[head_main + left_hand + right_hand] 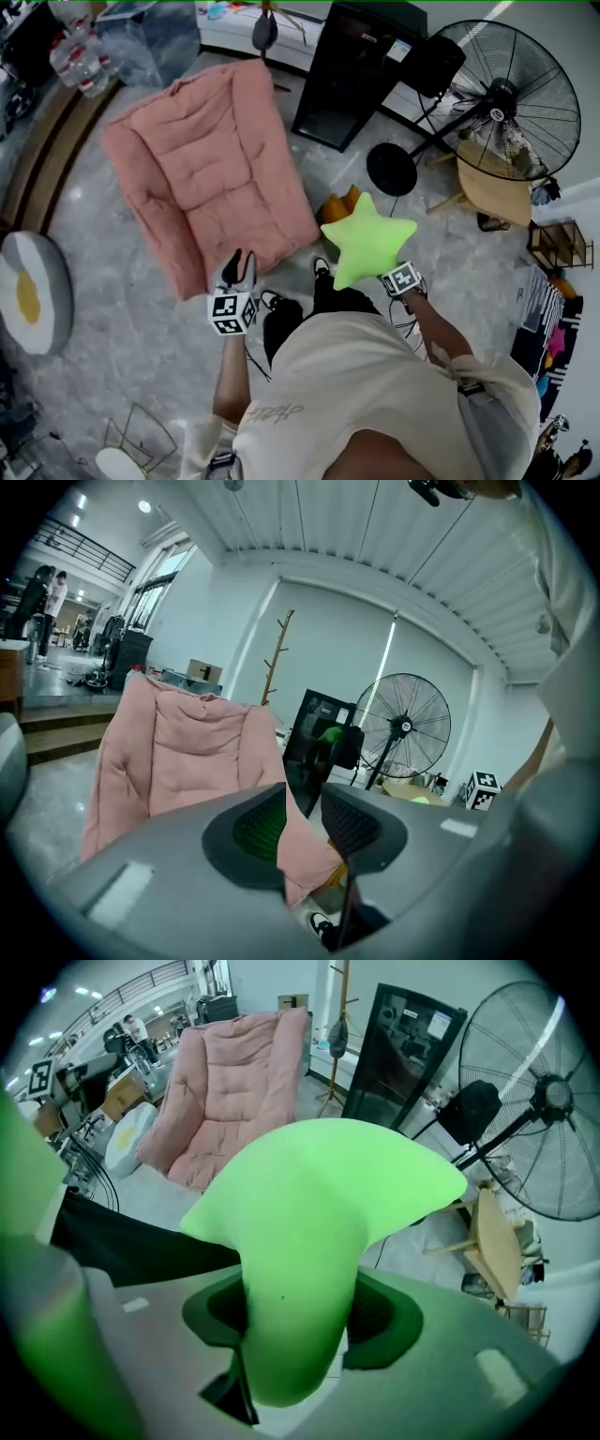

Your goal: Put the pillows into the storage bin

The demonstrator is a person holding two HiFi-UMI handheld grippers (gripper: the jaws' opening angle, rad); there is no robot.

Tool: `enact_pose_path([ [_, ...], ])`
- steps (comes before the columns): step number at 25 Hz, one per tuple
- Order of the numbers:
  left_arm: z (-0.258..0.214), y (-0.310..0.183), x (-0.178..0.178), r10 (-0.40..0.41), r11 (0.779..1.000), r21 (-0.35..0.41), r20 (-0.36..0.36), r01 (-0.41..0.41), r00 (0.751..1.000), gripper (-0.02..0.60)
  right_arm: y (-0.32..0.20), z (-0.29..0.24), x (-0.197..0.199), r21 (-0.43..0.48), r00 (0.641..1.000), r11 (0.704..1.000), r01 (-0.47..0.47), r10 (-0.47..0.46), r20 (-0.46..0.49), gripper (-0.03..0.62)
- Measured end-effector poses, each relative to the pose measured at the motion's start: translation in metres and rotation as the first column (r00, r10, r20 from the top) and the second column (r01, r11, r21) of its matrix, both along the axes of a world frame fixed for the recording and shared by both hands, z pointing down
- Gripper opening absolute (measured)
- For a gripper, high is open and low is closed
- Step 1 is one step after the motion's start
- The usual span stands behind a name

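Observation:
A bright green star-shaped pillow [366,240] hangs in front of the person, over the grey floor. My right gripper [377,274] is shut on one of its arms. In the right gripper view the green star pillow [319,1204] fills the middle, and both pads of the right gripper [298,1314] press into it. My left gripper [236,264] hovers near the lower edge of a big pink cushion seat [206,159]; its jaws stand apart with nothing between them. Through the left gripper [302,803] I see the pink cushion seat [178,752]. A round fried-egg pillow [28,292] lies far left.
A clear plastic bin [155,37] stands at the back left beside water bottles [82,58]. A black cabinet [356,66] and a large floor fan [506,98] stand at the back right, with a wooden stool [492,192] under the fan. A wire frame [141,436] sits at the lower left.

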State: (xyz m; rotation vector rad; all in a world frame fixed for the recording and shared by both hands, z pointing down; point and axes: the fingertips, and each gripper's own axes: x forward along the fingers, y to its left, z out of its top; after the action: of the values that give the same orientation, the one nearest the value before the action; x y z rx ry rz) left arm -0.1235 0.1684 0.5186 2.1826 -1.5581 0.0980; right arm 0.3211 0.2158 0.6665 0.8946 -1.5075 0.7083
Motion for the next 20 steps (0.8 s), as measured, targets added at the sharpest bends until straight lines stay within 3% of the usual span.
enact_pose_path([
  [5,-0.006,-0.01,0.024,0.044,0.999,-0.001,0.008,-0.044,0.999,0.13,0.019,0.016,0.03,-0.067,0.993,0.99,-0.12,0.121,0.002,0.252],
  [12,0.0,-0.01,0.051,0.09,0.994,-0.071,0.047,-0.086,0.995,0.13,0.038,0.06,0.061,-0.202,0.969,0.949,-0.243,0.246,-0.007,0.255],
  [20,-0.01,-0.044,0.097,0.112,0.986,-0.135,0.085,-0.1,0.99,0.13,0.023,0.105,0.096,-0.317,0.957,0.907,-0.279,0.289,-0.015,0.258],
])
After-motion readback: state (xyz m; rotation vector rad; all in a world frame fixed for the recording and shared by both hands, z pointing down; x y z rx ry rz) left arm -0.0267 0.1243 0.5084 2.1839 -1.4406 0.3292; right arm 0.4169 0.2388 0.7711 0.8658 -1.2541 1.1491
